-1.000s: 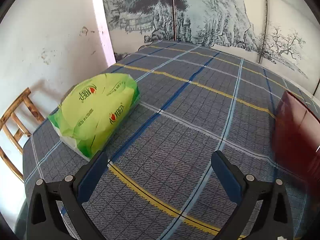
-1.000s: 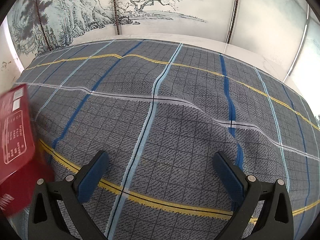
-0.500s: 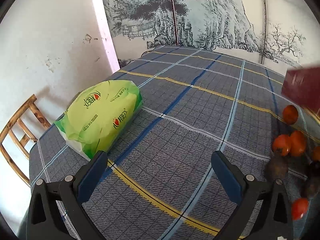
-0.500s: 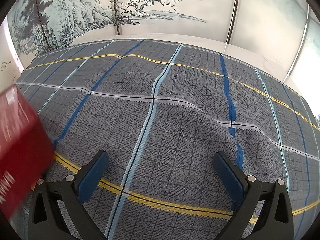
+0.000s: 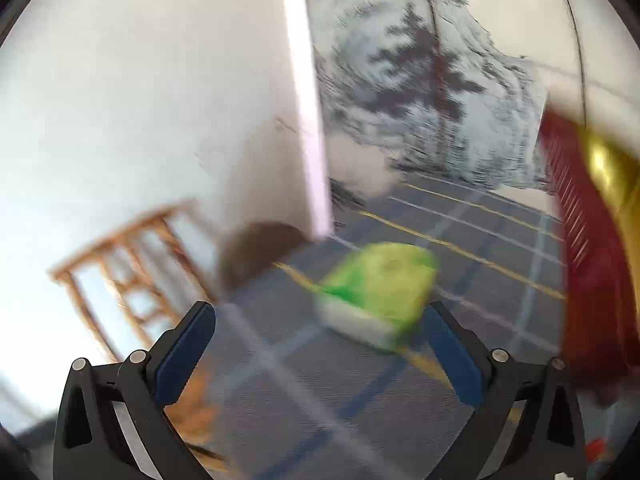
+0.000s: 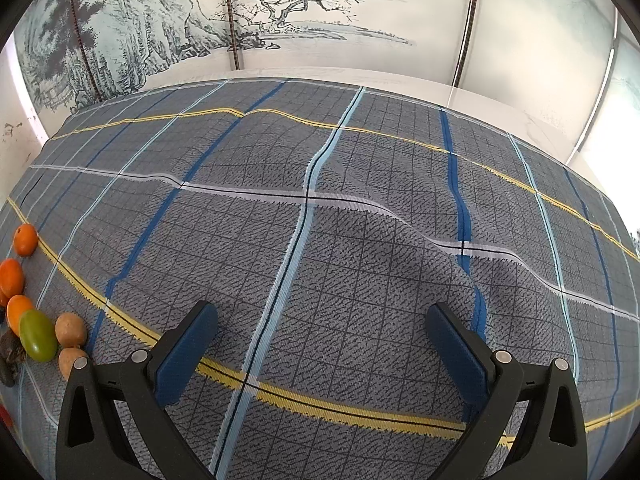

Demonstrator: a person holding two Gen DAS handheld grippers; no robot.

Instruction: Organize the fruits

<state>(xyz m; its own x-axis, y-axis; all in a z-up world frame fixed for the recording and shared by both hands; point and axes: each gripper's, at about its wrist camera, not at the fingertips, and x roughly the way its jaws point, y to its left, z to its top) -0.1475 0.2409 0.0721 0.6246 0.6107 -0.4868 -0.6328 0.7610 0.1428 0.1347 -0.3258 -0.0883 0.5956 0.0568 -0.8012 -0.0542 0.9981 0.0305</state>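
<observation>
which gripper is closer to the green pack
Left. The left gripper is open and aimed at the green pack, which sits just beyond its fingertips. The right gripper faces bare tablecloth; the pack isn't in its view.

Ahead of the wide-open right gripper (image 6: pixel 320 344): bare checked cloth (image 6: pixel 360 240) from 10 to 3 o'clock, only soft folds. At 9 o'clock, small fruits (image 6: pixel 36 320) crowding the edge. Left view blurred: green packet (image 5: pixel 376 292) at 12, red box (image 5: pixel 588 264) blocking 3 o'clock.
</observation>
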